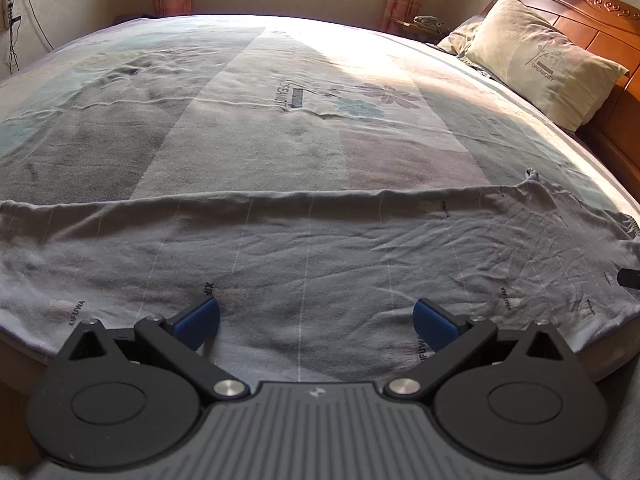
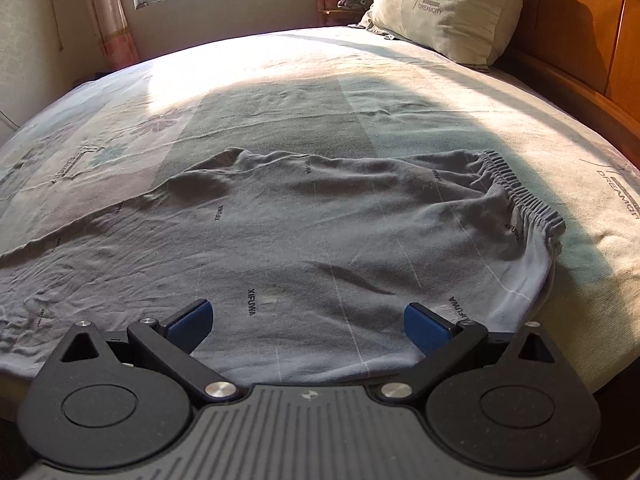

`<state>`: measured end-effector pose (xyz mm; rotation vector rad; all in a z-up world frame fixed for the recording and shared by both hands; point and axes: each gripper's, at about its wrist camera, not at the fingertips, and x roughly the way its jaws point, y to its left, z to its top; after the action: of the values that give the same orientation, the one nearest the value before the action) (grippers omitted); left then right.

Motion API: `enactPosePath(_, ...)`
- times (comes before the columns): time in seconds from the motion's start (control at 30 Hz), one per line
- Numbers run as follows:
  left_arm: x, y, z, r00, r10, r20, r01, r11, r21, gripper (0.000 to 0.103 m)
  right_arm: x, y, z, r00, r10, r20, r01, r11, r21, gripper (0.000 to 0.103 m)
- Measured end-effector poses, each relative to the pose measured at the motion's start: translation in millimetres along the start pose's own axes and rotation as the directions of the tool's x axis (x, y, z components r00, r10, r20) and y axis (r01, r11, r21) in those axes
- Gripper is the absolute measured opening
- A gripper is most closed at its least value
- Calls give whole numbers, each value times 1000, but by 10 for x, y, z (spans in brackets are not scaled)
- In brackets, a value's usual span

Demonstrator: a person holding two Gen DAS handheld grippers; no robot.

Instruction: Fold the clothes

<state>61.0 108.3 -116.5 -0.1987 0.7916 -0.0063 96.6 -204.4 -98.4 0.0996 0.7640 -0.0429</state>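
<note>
Right wrist view — grey trousers (image 2: 320,232) lie flat, wrinkled, on the bed (image 2: 280,80); both tongs (image 2: 306,320) (image 1: 316,318) spread wide, empty.

The left gripper (image 1: 316,322), black with blue pads, stands with its jaws spread wide and nothing between them. Directly beneath and ahead of its fingertips lies a pair of grey cotton trousers printed with thin white lines and small dark lettering (image 1: 304,248), spread flat and stretching well out to both sides of the gripper along the near edge of the bed. Beyond the trousers lies the pale patchwork bedsheet with flower prints (image 1: 280,120). Far ahead to the right, a beige pillow (image 1: 536,56) leans against the carved orange wooden headboard (image 1: 600,20).
</note>
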Motion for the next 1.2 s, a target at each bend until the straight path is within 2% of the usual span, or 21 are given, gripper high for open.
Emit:
enactPosePath(0.13, -5, 8, -4, 1000, 3, 10, -3, 1000, -15, 102, 159, -108, 346, 997, -19, 69, 20, 1000, -8, 103)
enactPosePath(0.27, -22, 105, 34, 999, -36, 7, 37, 995, -89, 102, 619, -499, 556, 998, -59, 6, 58, 987, 153, 103)
enactPosePath(0.37, -16, 110, 45, 999, -41, 1, 41, 994, -103, 102, 808, -702, 574, 997, -78, -6, 78, 982, 171, 103)
enactPosePath(0.47, 6, 47, 51, 1000, -17, -12, 16, 998, -69, 102, 653, -689, 584, 995, -96, -15, 97, 976, 197, 103)
enactPosePath(0.6, 58, -88, 49, 998, 46, -39, -46, 999, 8, 102, 299, -575, 364, 999, -17, 46, 6, 974, 225, 103)
enactPosePath(0.77, 98, -202, 37, 992, 91, -88, -78, 988, 136, 102, 257, -629, 50, 998, -69, 5, 65, 965, 253, 103)
enactPosePath(0.83, 96, -215, 70, 990, 92, -109, -77, 988, 134, 102, 177, -629, 26, 997, -74, 7, 70, 962, 262, 103)
enactPosePath(0.9, 67, -225, 127, 990, 62, -123, -48, 992, 113, 102, 98, -603, 53, 998, -61, 7, 57, 962, 268, 103)
enactPosePath(0.97, -32, -268, 207, 994, 23, -103, -12, 994, 105, 102, 26, -544, 71, 999, -35, 31, 26, 966, 256, 103)
enactPosePath(1.17, -514, -485, 594, 998, -44, -43, 52, 973, 224, 102, -23, -282, 63, 998, 52, 43, -60, 974, 219, 103)
enactPosePath(1.2, -584, -504, 688, 997, -50, -52, 61, 970, 236, 102, -32, -243, 47, 997, 67, 43, -75, 974, 213, 103)
